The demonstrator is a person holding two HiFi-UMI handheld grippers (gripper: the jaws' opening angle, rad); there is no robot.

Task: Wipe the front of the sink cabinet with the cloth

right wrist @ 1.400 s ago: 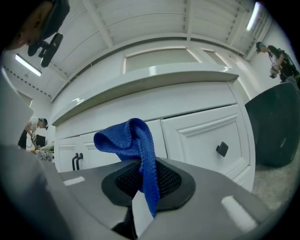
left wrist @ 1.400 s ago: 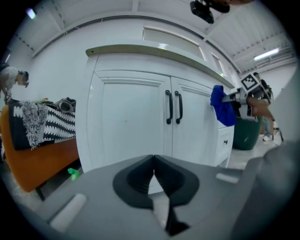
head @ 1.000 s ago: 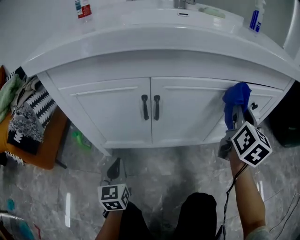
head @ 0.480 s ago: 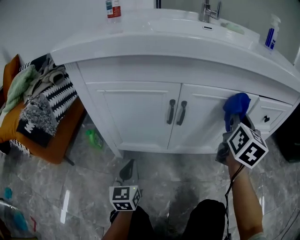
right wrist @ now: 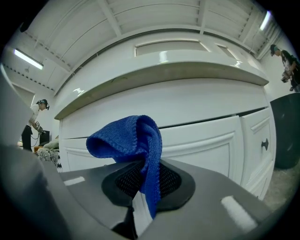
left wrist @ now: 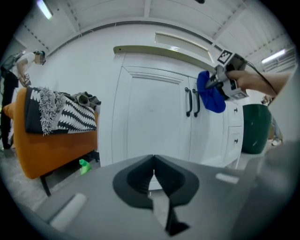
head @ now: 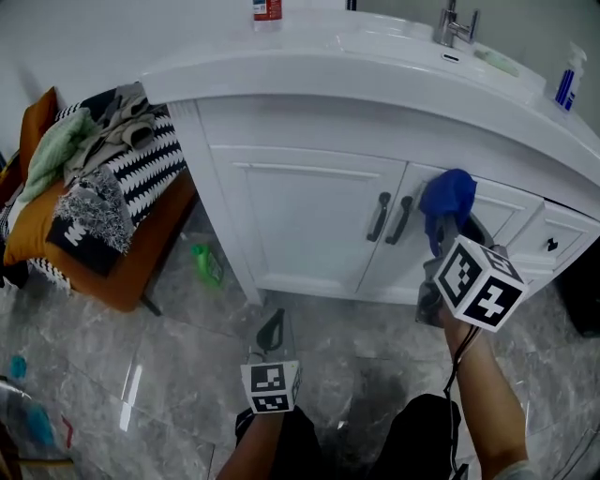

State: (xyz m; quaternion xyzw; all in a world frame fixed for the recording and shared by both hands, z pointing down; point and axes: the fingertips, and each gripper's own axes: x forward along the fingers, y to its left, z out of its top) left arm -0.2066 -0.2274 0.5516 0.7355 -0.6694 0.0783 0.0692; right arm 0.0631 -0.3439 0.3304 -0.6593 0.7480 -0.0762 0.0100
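Grey left gripper (head: 272, 330) and right gripper (head: 447, 232), each topped by a white cube (head: 476, 282) with black square markers

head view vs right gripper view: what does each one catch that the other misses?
Only the head view: the left gripper low over the floor, both door handles, the faucet, a green bottle on the floor, and clothes on an orange chair.
Only the right gripper view: the right gripper up close, jaws shut on the blue cloth, plus a person far left.
Both: that cloth held at the white cabinet front, and the drawer knob.
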